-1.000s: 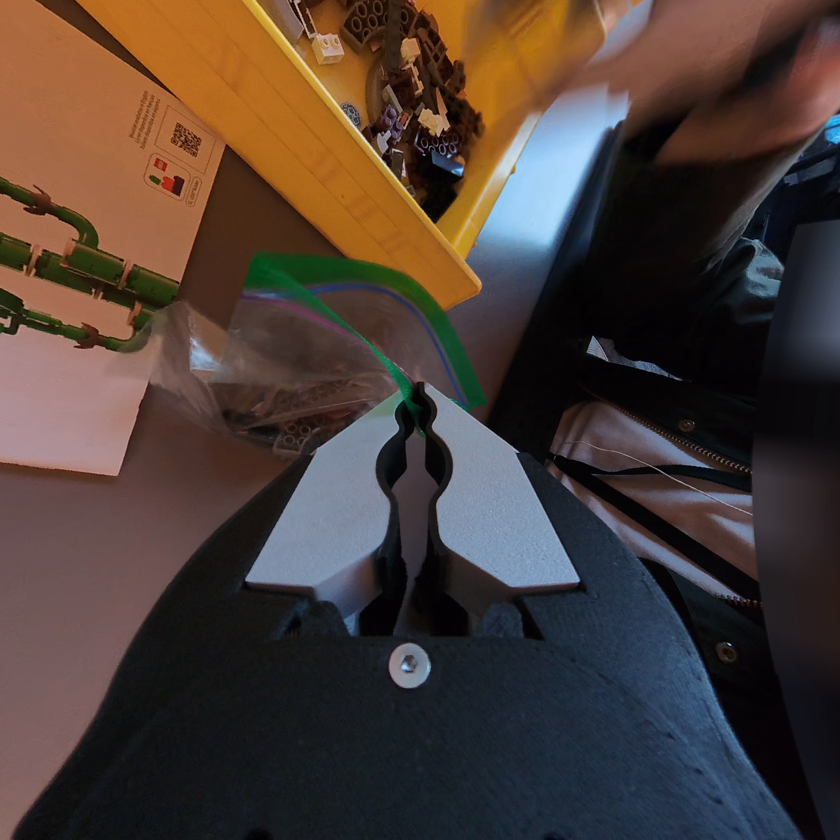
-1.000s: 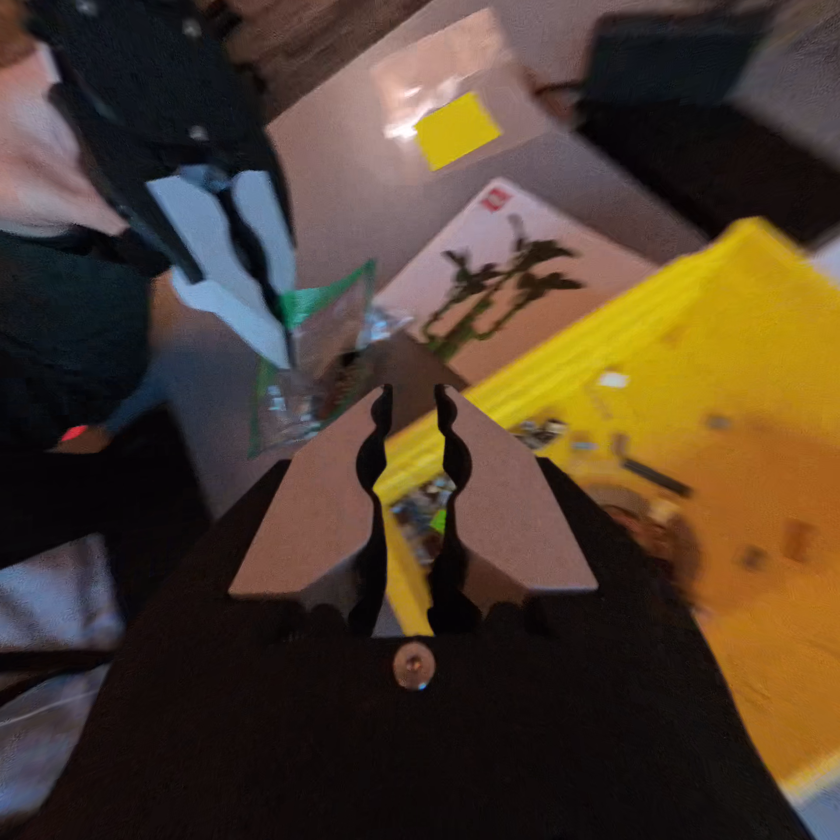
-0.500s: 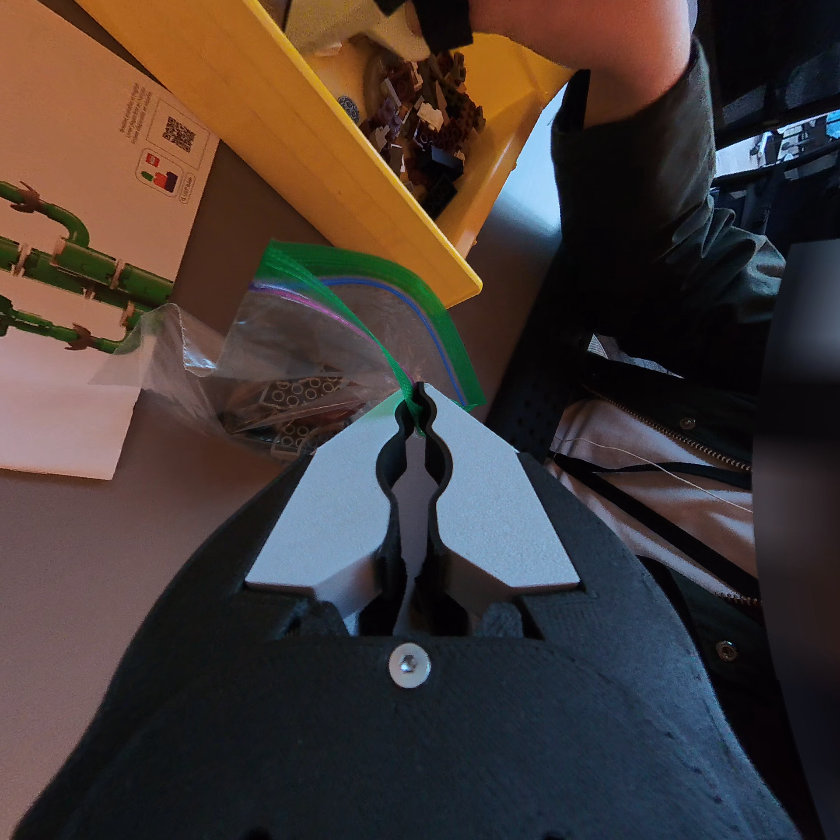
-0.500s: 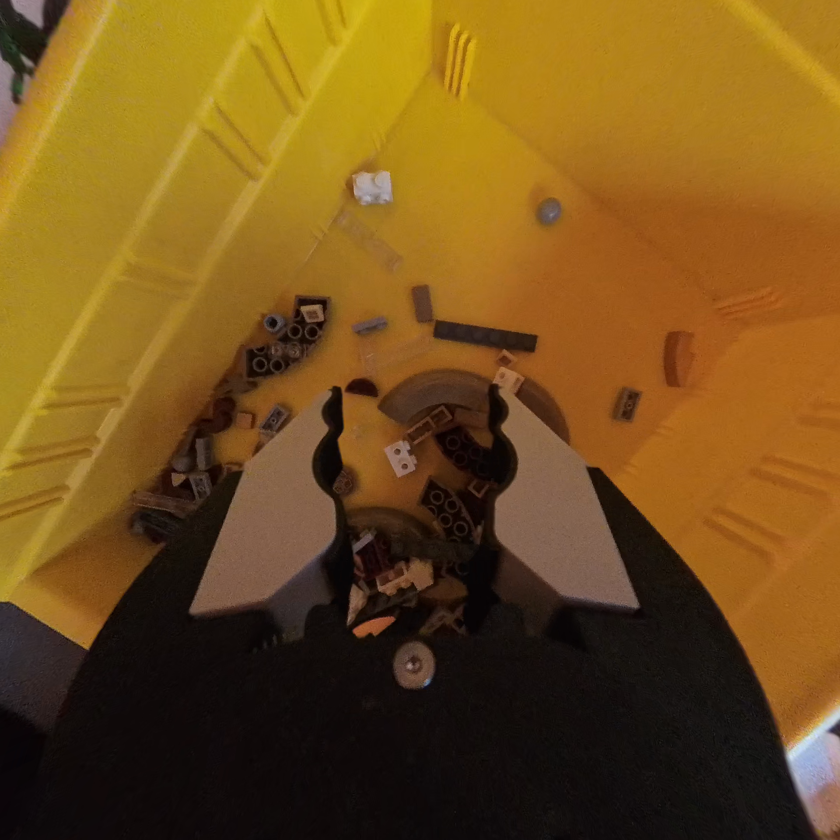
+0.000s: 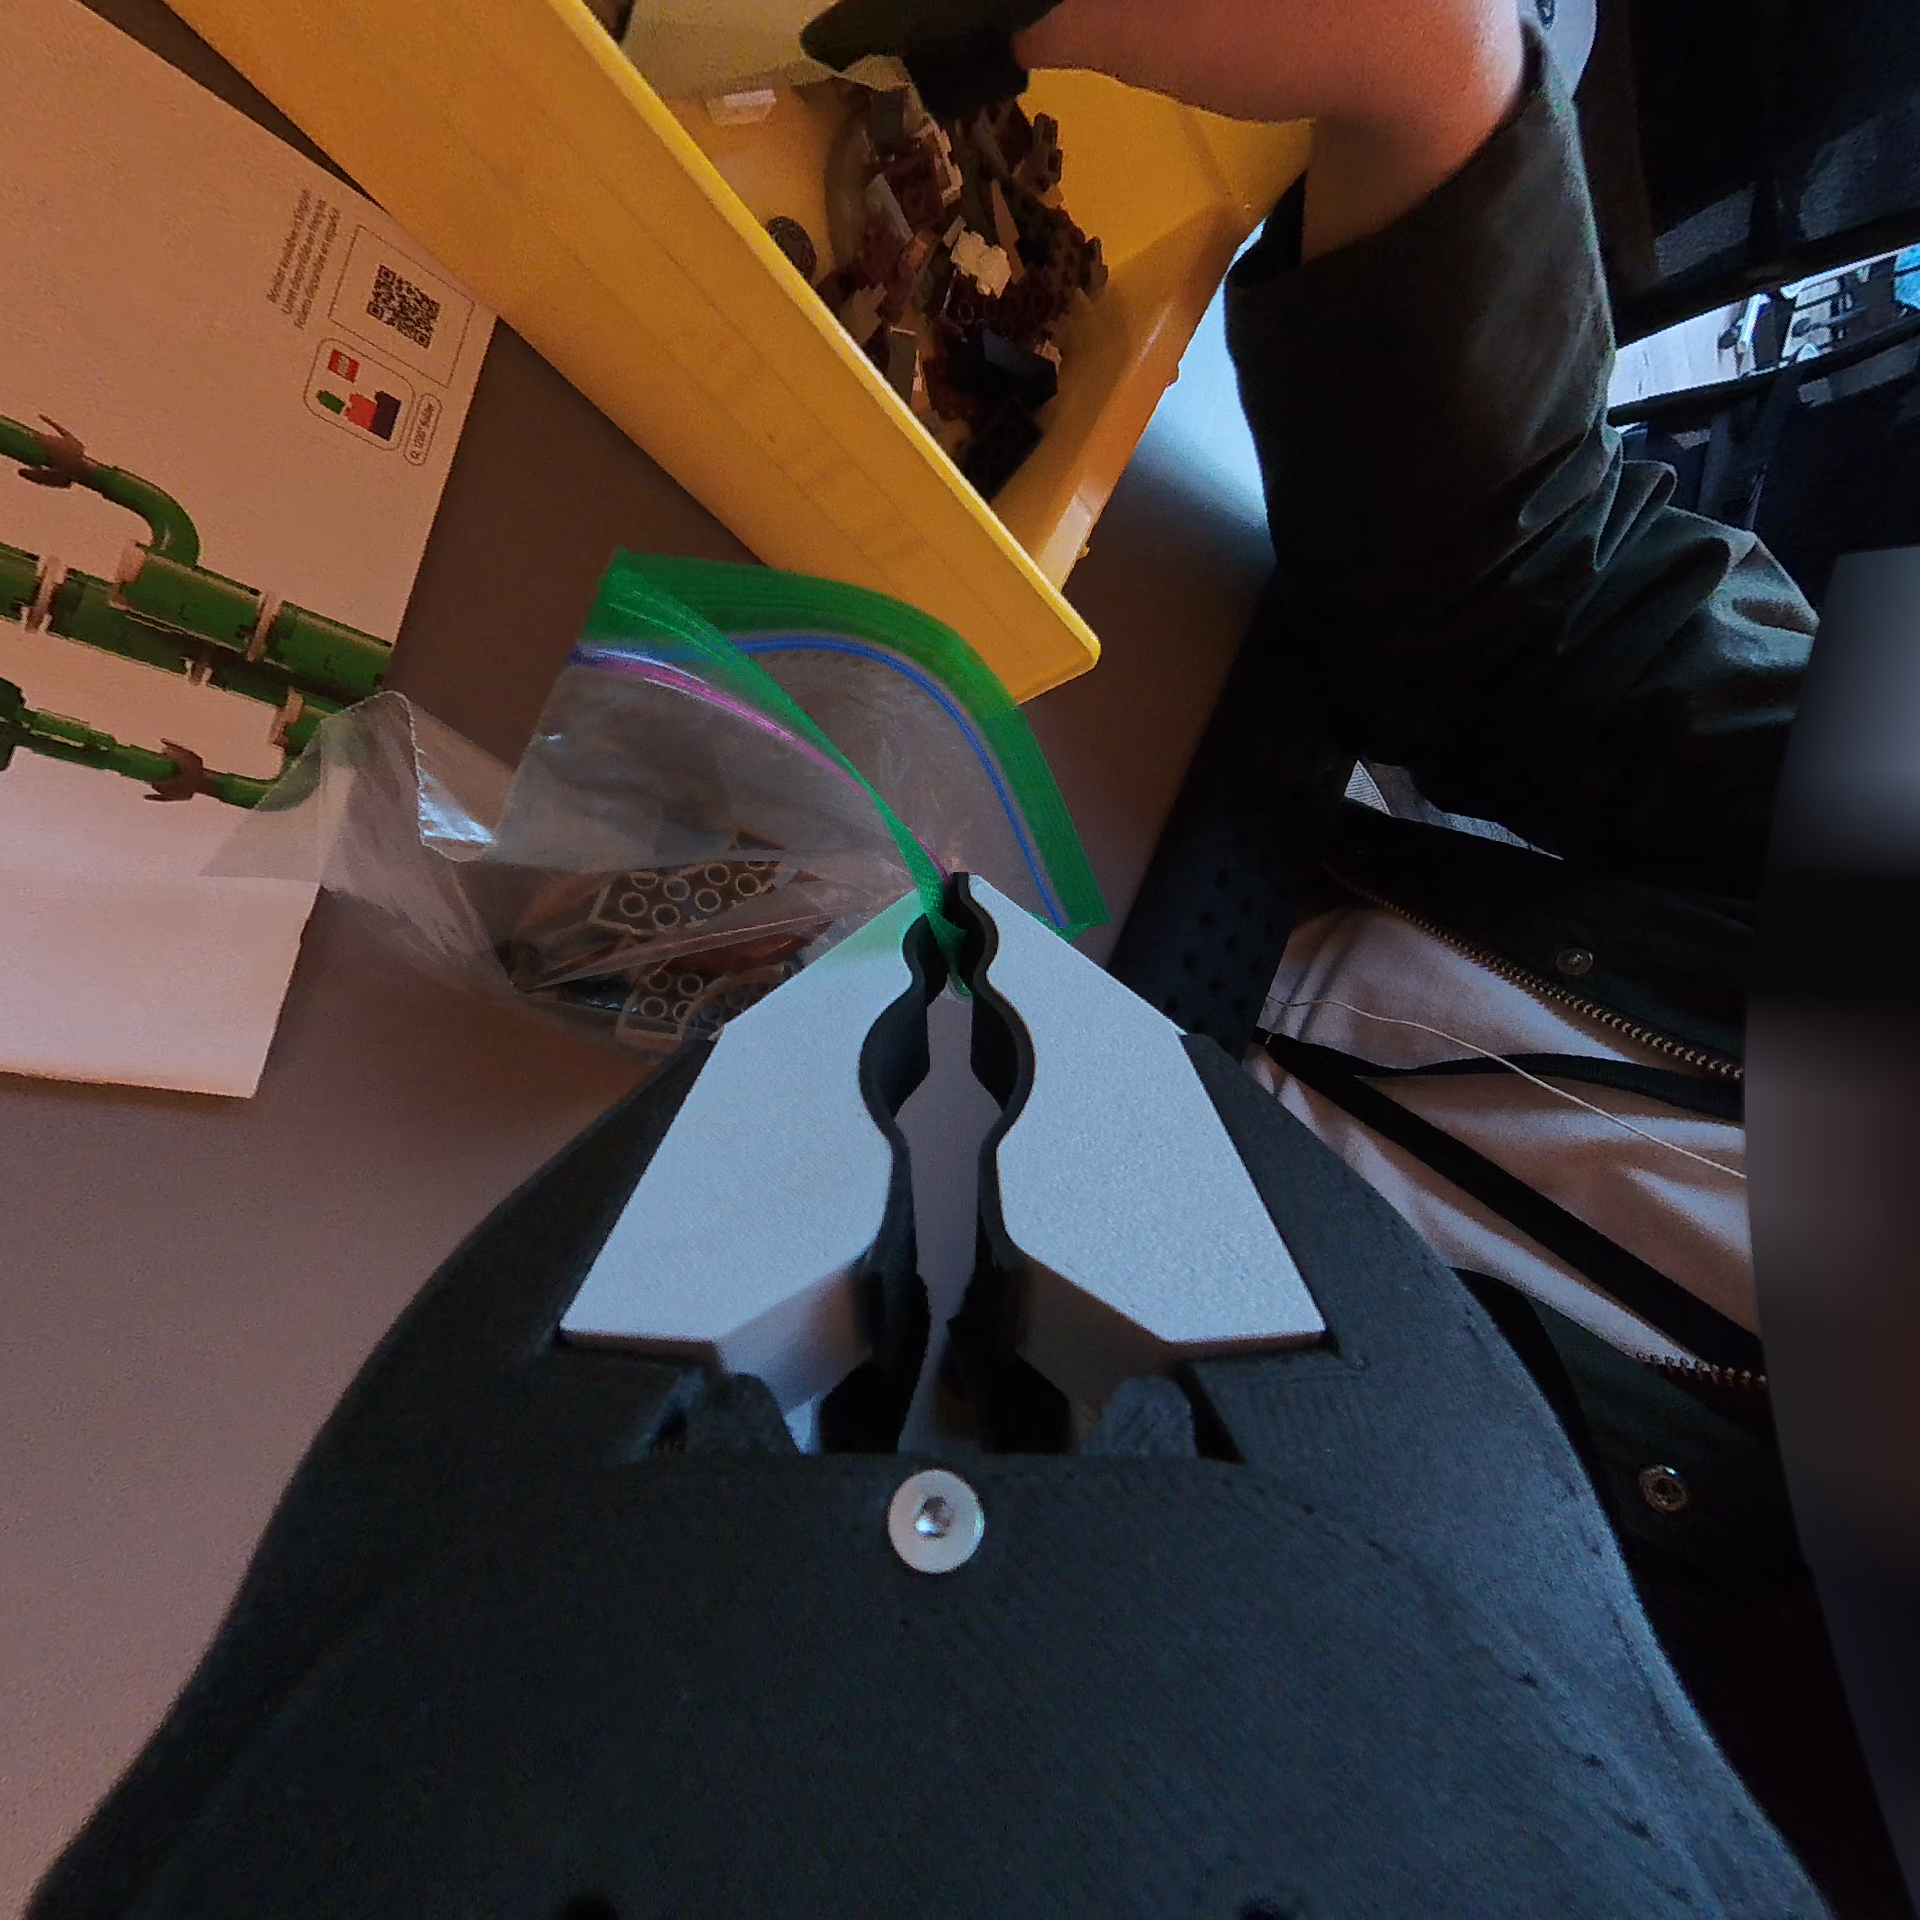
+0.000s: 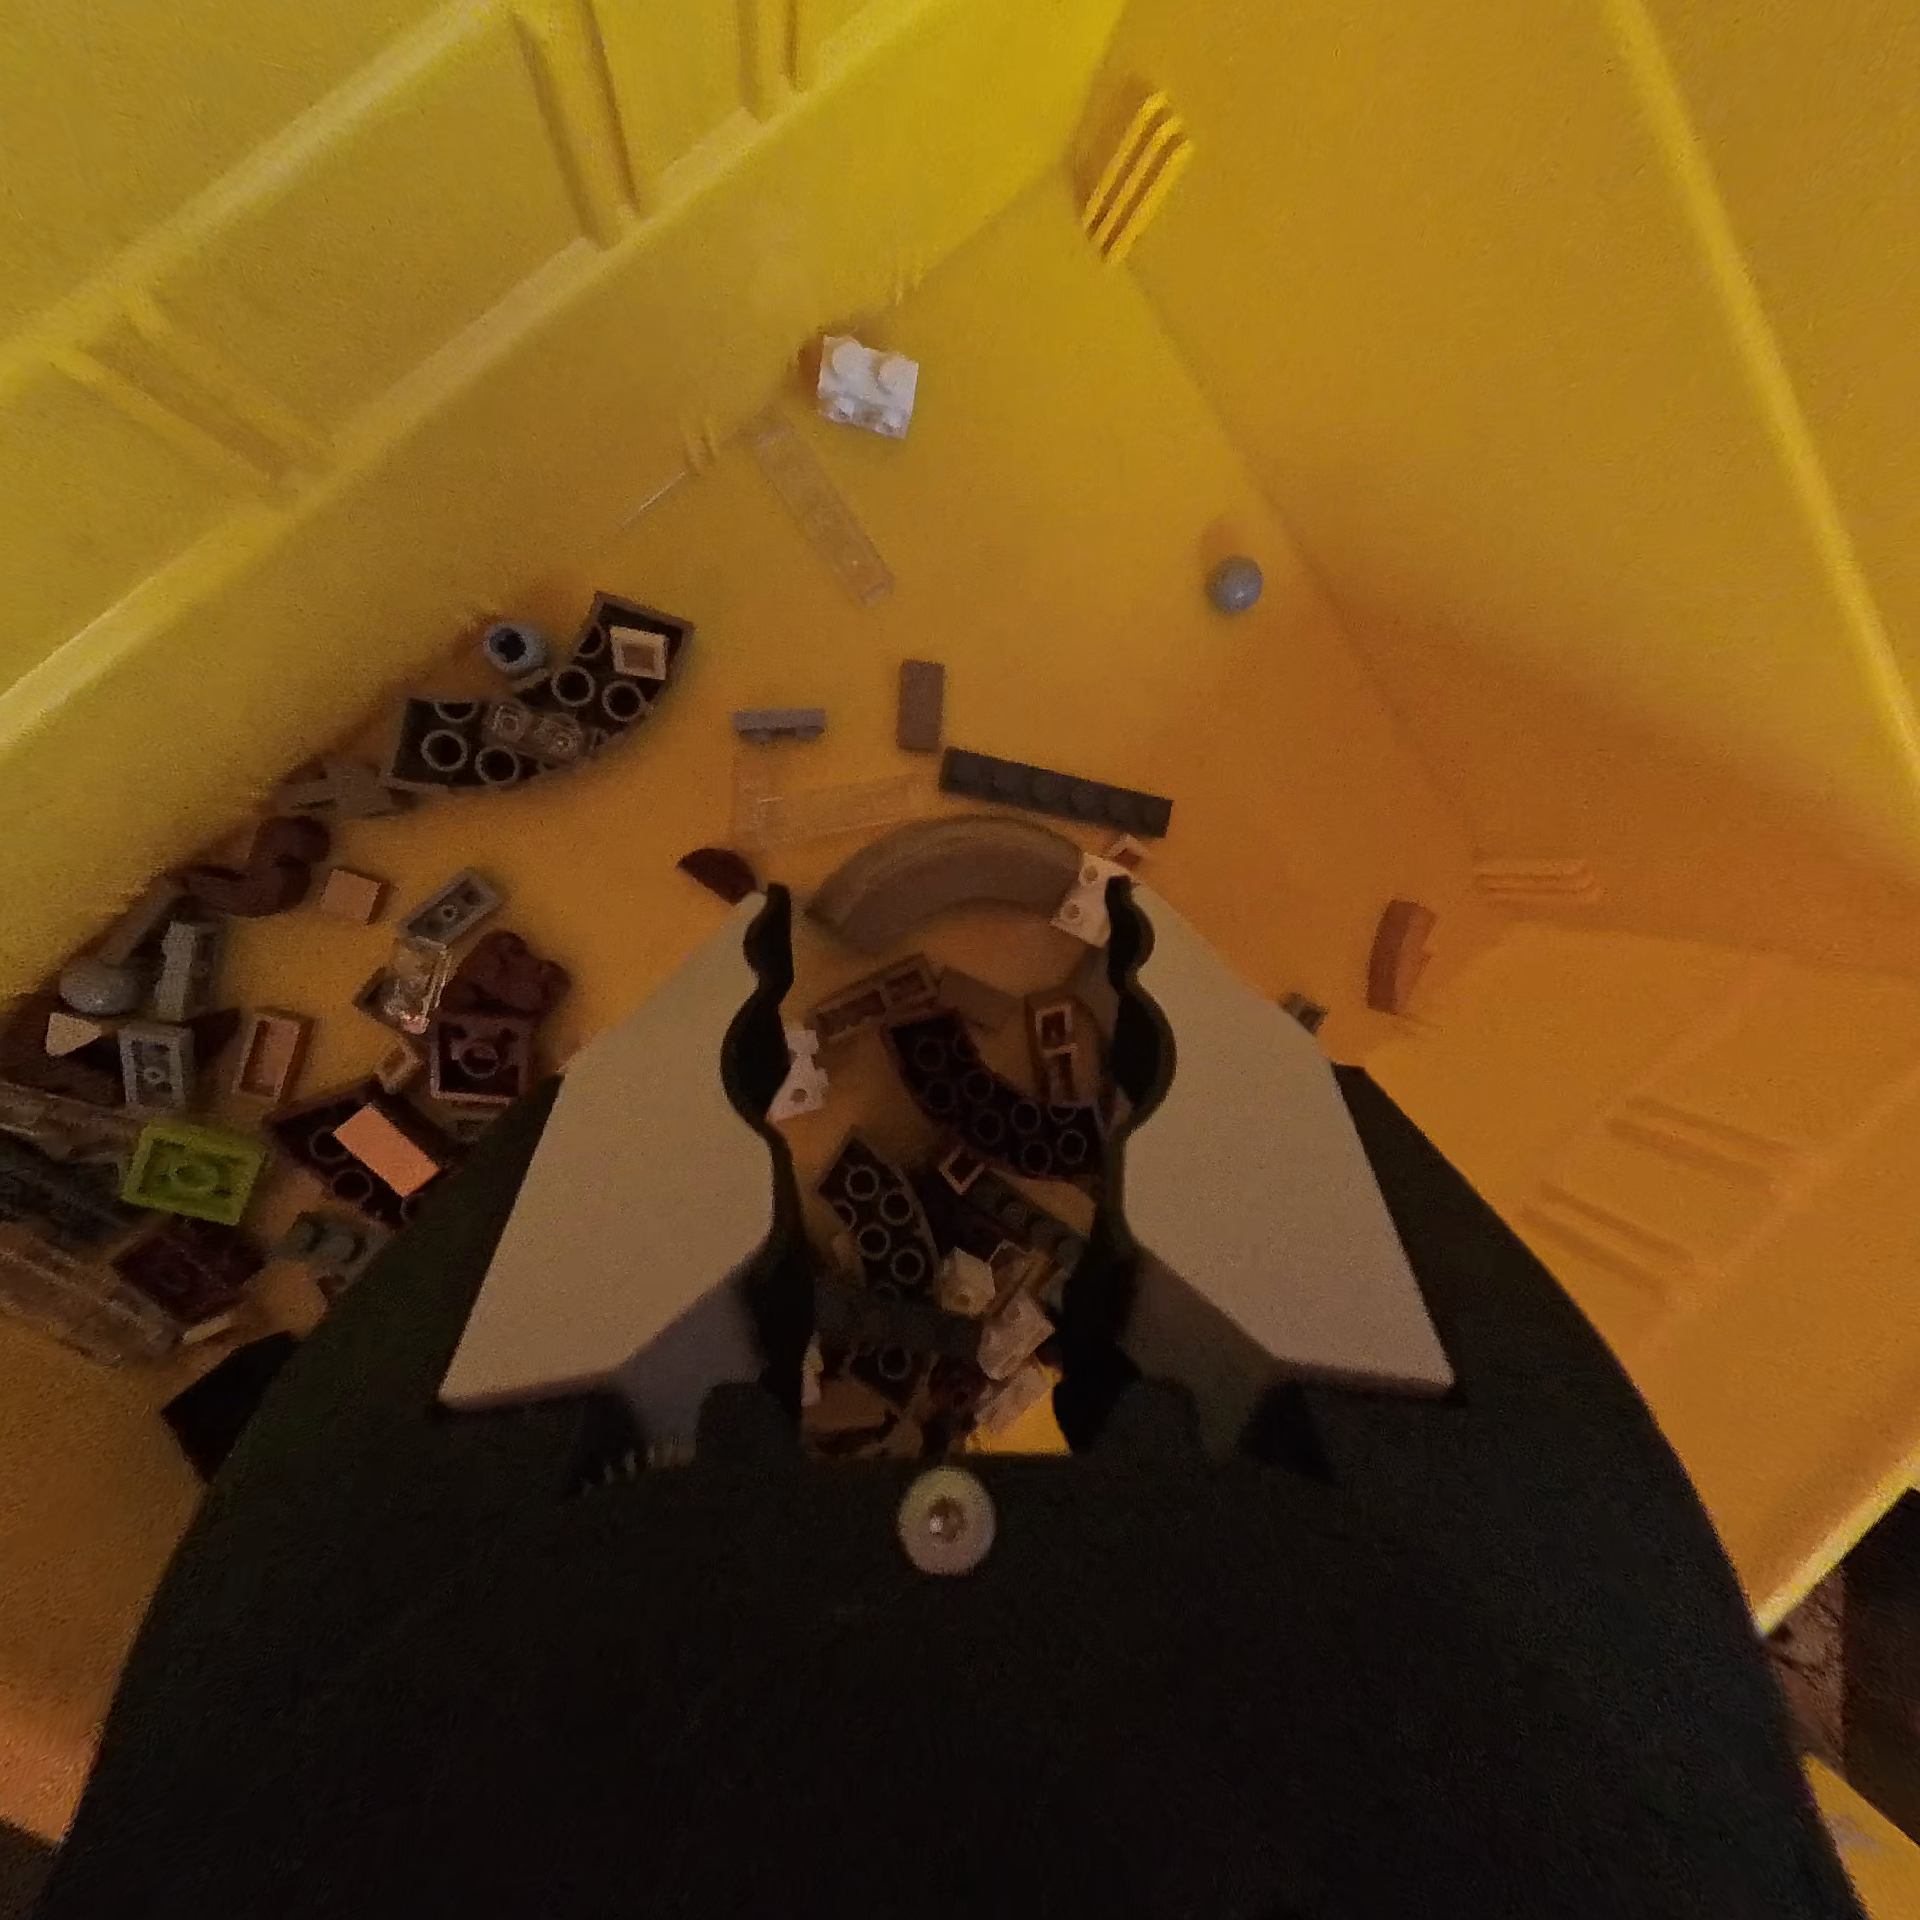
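Far left on the grey table (image 5: 312,1351) lies a printed booklet (image 5: 156,935) with green stalk pictures; a corner of the clear zip bag (image 5: 665,831) overlaps its edge; the bag holds dark curved bricks (image 5: 665,894) and its green-edged mouth gapes toward the bin; the left gripper (image 5: 958,914) is clamped on the bag's green rim, jaws pinched together at the tips with the plastic between them; just past the bag stands the yellow bin (image 5: 727,343), a heap of brown, black and grey bricks in its near corner; a person's forearm (image 5: 1299,94) in a dark sleeve reaches into the bin from the right; beyond the table edge, the person's pale trousers and dark jacket.

Inside the bin (image 6: 1351,468), the right gripper (image 6: 940,914) hangs over the floor, jaws spread wide, gripping nothing; left of it a loose scatter of pieces, a lime plate (image 6: 192,1169) among them; between its fingers a grey arch piece (image 6: 945,862) and dark curved plates (image 6: 987,1091); just past the tips a long black plate (image 6: 1055,795); farther off a white brick (image 6: 868,384) and a small grey stud (image 6: 1234,582), well apart from the pile.
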